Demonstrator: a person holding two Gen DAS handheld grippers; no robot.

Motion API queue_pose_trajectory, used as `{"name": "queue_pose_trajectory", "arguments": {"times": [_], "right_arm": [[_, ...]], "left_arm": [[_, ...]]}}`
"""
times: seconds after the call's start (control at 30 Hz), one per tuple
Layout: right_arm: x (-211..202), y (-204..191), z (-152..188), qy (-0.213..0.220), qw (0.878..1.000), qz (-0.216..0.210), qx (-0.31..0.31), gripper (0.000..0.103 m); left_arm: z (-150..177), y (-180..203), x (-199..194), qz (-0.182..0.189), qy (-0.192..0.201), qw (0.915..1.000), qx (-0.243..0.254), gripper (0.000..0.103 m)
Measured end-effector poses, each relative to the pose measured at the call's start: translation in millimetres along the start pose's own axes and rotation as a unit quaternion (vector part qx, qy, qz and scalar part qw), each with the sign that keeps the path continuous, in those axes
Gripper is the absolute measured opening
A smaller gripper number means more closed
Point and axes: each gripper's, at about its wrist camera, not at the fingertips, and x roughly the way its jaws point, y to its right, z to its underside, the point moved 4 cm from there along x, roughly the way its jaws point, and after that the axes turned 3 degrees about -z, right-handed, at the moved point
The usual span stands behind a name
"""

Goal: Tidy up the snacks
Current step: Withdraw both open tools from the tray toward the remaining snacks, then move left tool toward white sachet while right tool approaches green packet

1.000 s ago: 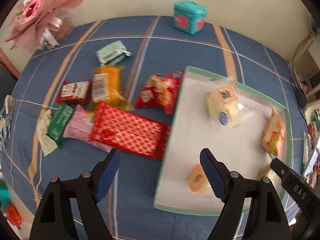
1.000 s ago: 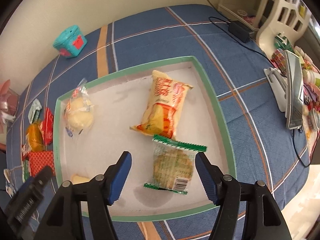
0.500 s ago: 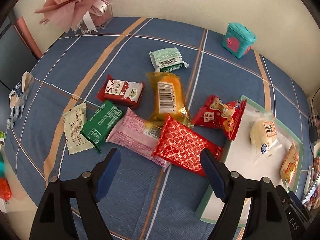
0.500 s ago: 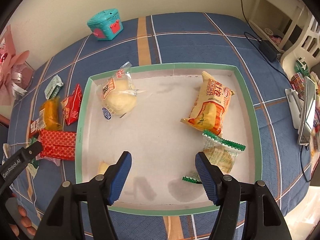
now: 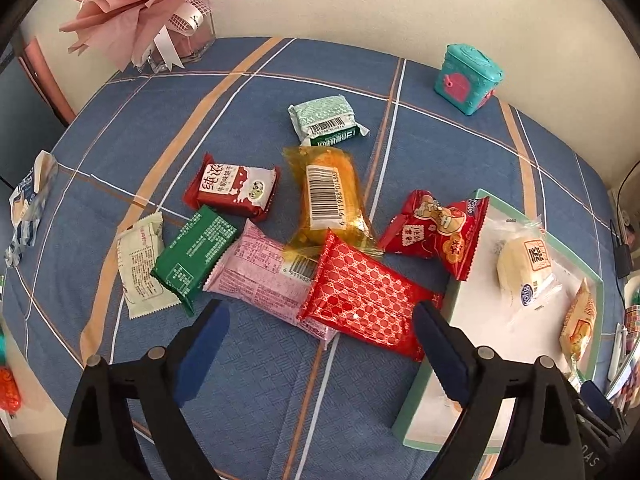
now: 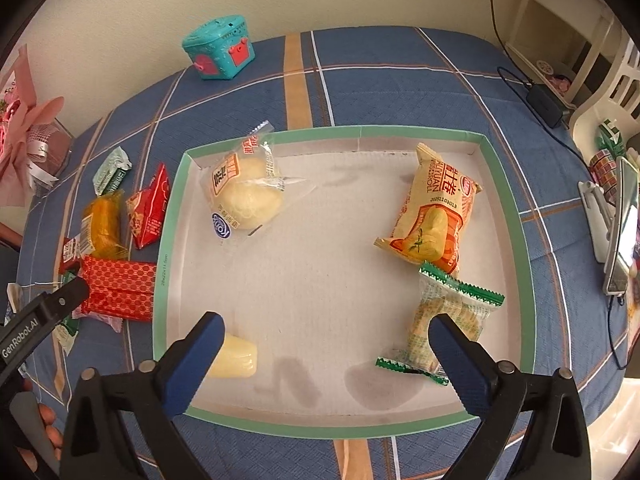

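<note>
Left gripper (image 5: 320, 350): black two-finger clamp with blue pads (image 5: 202, 354); jaws spread wide, nothing between them; tilted downward, fingers pointing forward.
Right gripper (image 6: 326, 364): same black frame, blue pads (image 6: 458, 366); jaws wide apart, holding nothing; angled down.
Relative pose: left gripper's black finger (image 6: 38, 318) shows at the left edge of the right wrist view.
Hand: fingertips (image 6: 48, 426) partly visible, bottom-left, on the left gripper.

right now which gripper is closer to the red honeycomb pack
Left. The left gripper hangs open just short of the red honeycomb pack; the right gripper is over the tray, apart from it.
</note>
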Motion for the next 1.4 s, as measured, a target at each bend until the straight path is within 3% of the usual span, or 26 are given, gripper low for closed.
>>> {"name": "queue_pose_trajectory", "arguments": {"times": [0.23,0.57,0.93,1.13,1.4], "right_arm": [[-2.5,-4.8,-4.6,0.024,0.999,-0.021,-0.002,0.103],[-0.7,-16.8,-7.0,0.034,0.999,-0.027,-0.008,0.103],[4.6,-94.2,5.3,0.024,0.994,-0.085,-0.063,0.103],[8.7,-141.2,12.2,0.017,0.988,-0.12,-0.093,0.103],[18.8,-175.2,14.0,0.014,0.984,-0.119,-0.132,0.103]], "left_arm": [[-4.1,-4.1,-2.8,0.004,0.023,0.9997,0.003,0.097],[-8.9,-24.5,3.5,0.004,0.017,0.9997,-0.014,0.097],[-18.2,-94.9,2.4,-0.022,0.025,0.9967,-0.074,0.097],[-22.5,-137.0,1.5,-0.013,0.031,0.9912,-0.128,0.097],[-24.9,-163.6,17.5,-0.016,0.005,0.9914,-0.129,0.097]]}}
